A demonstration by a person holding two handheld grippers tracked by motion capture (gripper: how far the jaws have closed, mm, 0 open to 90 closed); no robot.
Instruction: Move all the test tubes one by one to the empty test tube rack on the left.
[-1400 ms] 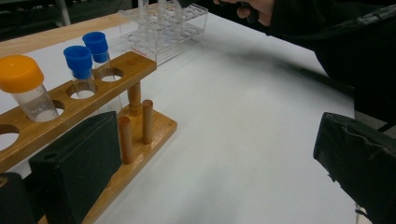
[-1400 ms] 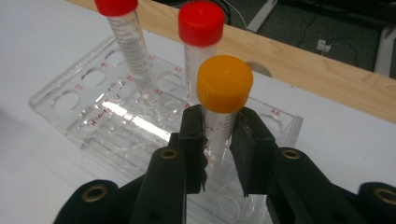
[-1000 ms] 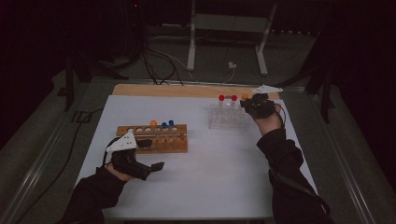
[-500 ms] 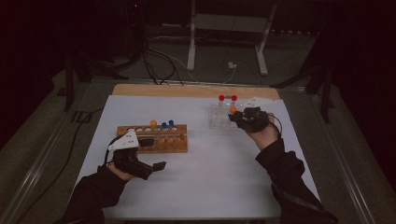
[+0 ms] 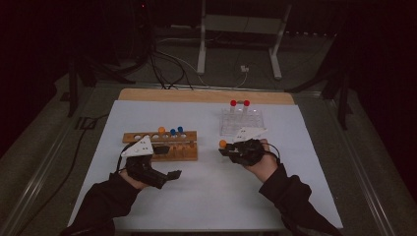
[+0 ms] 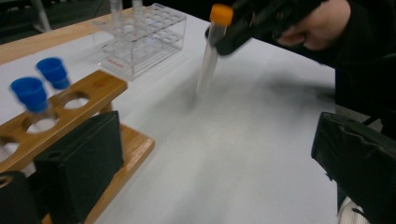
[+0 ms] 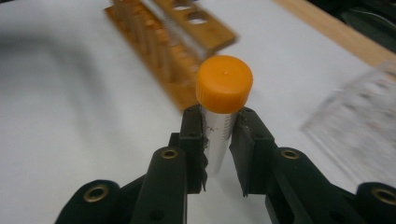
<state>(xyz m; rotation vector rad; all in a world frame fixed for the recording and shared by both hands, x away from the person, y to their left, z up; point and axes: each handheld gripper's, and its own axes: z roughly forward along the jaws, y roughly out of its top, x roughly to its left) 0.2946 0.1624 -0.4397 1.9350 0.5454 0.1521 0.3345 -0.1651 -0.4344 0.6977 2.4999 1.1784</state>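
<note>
While my right gripper point(image 7: 217, 154) is clamped on the orange-capped tube point(image 7: 219, 126), just under its cap, the thing that matters is where the wooden rack point(image 5: 164, 146) lies from it. In the right gripper view the tube stands up between my jaws, long axis pointing to twelve o'clock, cap on top, and the rack runs off toward eleven o'clock beyond it (blurred, so I can't pick out single holes there). From the high view, my right gripper point(image 5: 235, 150) hangs over the white table point(image 5: 206, 196) with the rack at nine o'clock from it and the clear plastic rack point(image 5: 241, 120) at twelve o'clock, near but apart.

My left gripper point(image 5: 173, 174) rests just in front of the wooden rack, jaws apart and holding nothing; in the left gripper view the two blue-capped tubes point(image 6: 42, 86) sit in the rack at ten o'clock, with open holes beside them. I judge the tube must go upright over a free hole, so my right hand does the carrying and my left (the nearer one) can steady the rack.
</note>
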